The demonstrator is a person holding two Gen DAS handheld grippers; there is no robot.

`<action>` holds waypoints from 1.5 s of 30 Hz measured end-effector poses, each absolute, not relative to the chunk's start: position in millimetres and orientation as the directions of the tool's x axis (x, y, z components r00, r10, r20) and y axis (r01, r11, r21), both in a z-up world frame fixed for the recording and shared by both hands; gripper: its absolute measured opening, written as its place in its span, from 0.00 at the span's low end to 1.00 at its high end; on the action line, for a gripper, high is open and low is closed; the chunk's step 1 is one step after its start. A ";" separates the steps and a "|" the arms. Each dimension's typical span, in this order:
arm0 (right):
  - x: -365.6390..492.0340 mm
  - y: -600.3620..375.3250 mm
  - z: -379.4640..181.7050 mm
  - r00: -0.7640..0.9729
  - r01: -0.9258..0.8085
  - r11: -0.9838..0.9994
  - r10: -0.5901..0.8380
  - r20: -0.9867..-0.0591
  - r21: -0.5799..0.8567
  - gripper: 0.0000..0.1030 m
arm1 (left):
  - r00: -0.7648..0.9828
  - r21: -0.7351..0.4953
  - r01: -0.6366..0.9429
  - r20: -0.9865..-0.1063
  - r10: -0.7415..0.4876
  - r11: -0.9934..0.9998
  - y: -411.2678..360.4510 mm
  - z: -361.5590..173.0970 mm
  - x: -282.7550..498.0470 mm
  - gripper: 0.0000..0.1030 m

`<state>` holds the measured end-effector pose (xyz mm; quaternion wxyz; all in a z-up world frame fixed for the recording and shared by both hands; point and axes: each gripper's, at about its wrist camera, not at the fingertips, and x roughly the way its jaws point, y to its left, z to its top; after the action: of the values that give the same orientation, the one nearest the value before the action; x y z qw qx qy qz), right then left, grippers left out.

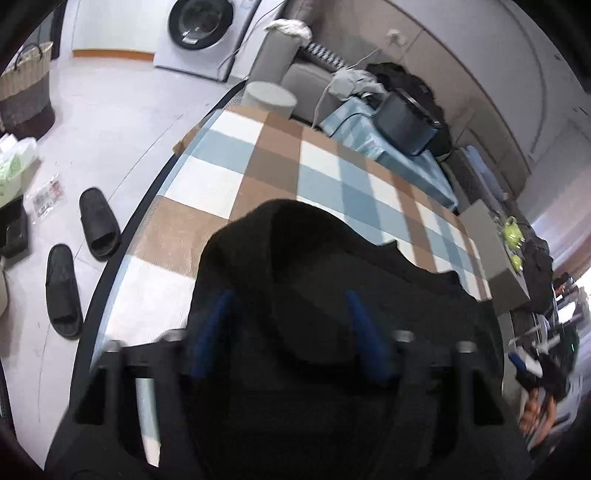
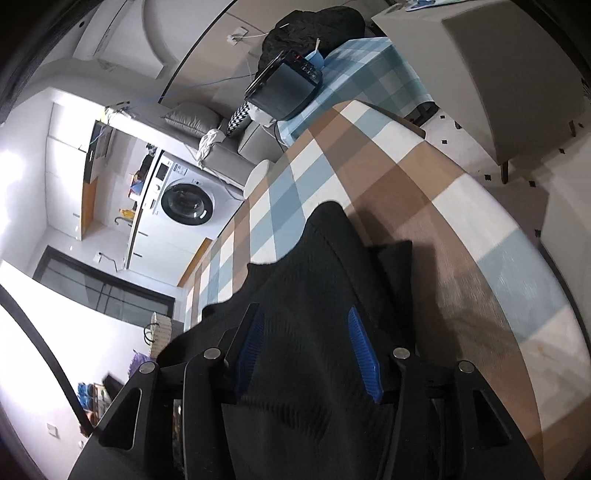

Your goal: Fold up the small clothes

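Garment: black knit garment [image 1: 332, 266] [image 2: 314, 295] lay on the checked tablecloth [image 1: 258, 158] [image 2: 406, 177], draped up over both grippers.
Left gripper [image 1: 290, 295]: blue fingers [image 1: 218, 325] spread wide, black cloth bunched between them; grip could not be told.
Right gripper [image 2: 306, 314]: blue fingers [image 2: 364, 354] apart, cloth lying across them; grip unclear.
Beyond the tablecloth: washing machine [image 1: 201, 26] [image 2: 186, 203], black slippers [image 1: 98, 221] on the floor.

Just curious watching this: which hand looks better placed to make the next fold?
Hard to call. Both the left gripper and right gripper have open jaws around the black garment; slightly right, likely.
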<state>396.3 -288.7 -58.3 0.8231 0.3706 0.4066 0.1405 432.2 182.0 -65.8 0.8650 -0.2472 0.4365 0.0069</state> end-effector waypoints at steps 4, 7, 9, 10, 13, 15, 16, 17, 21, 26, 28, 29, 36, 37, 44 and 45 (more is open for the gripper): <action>386.2 -282.2 -53.5 0.626 0.056 0.720 0.514 -0.586 0.692 0.48 | 0.629 -0.460 -0.245 -0.745 -0.221 0.853 186.7 -67.4 452.5 0.01; 377.9 -283.3 -52.0 0.627 0.052 0.729 0.509 -0.590 0.683 0.48 | 0.654 -0.495 -0.234 -0.717 -0.241 0.837 191.7 -59.2 468.9 0.01; 376.4 -285.8 -52.9 0.627 0.063 0.740 0.493 -0.603 0.670 0.48 | 0.671 -0.520 -0.231 -0.697 -0.252 0.822 195.6 -54.3 480.4 0.03; 376.2 -286.9 -53.2 0.628 0.069 0.748 0.482 -0.611 0.661 0.48 | 0.671 -0.529 -0.237 -0.696 -0.256 0.815 197.4 -53.7 486.1 0.06; 379.3 -290.8 -54.7 0.631 0.086 0.775 0.444 -0.637 0.626 0.48 | 0.679 -0.517 -0.267 -0.700 -0.222 0.813 202.2 -51.5 491.2 0.54; 381.7 -292.5 -55.4 0.631 0.098 0.790 0.421 -0.652 0.605 0.48 | 0.718 -0.536 -0.249 -0.661 -0.218 0.807 204.9 -46.5 482.6 0.63; 384.4 -291.4 -54.8 0.628 0.098 0.804 0.407 -0.664 0.586 0.48 | 0.717 -0.529 -0.239 -0.661 -0.219 0.815 204.6 -45.0 479.8 0.64; 387.7 -290.2 -54.6 0.626 0.094 0.816 0.397 -0.671 0.571 0.48 | 0.712 -0.511 -0.232 -0.669 -0.214 0.827 203.3 -43.9 475.7 0.64; 414.2 -271.7 -50.6 0.606 0.038 0.871 0.369 -0.705 0.489 0.48 | 0.698 -0.441 -0.225 -0.696 -0.172 0.869 196.7 -45.4 455.3 0.64; 450.4 -236.3 -56.4 0.562 -0.029 0.943 0.289 -0.775 0.330 0.48 | 0.659 -0.361 -0.223 -0.741 -0.133 0.905 190.2 -60.0 423.1 0.64; 462.6 -222.0 -62.8 0.544 -0.059 0.966 0.242 -0.804 0.251 0.48 | 0.651 -0.356 -0.223 -0.747 -0.134 0.907 189.3 -64.8 408.2 0.64; 467.1 -217.8 -67.0 0.532 -0.064 0.972 0.226 -0.816 0.227 0.48 | 0.651 -0.357 -0.221 -0.747 -0.135 0.908 189.5 -66.8 401.7 0.64; 474.4 -211.2 -78.6 0.569 -0.082 0.993 0.118 -0.814 0.086 0.02 | 0.657 -0.353 -0.234 -0.744 -0.120 0.906 189.4 -69.6 372.2 0.64; 473.4 -212.9 -78.3 0.569 -0.087 0.992 0.127 -0.812 0.095 0.02 | 0.657 -0.355 -0.235 -0.744 -0.122 0.905 189.5 -69.5 370.2 0.64; 465.4 -228.6 -62.2 0.601 -0.077 0.987 0.157 -0.784 0.139 0.21 | 0.658 -0.368 -0.230 -0.741 -0.135 0.901 183.9 -65.7 357.1 0.64; 466.4 -227.4 -61.9 0.604 -0.074 0.989 0.145 -0.784 0.126 0.26 | 0.658 -0.368 -0.226 -0.741 -0.137 0.902 181.9 -65.7 356.1 0.64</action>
<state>466.4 -227.4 -61.9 0.8946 0.0405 0.4409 0.0613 356.1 181.9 -65.7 0.8835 -0.2198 0.4129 0.0251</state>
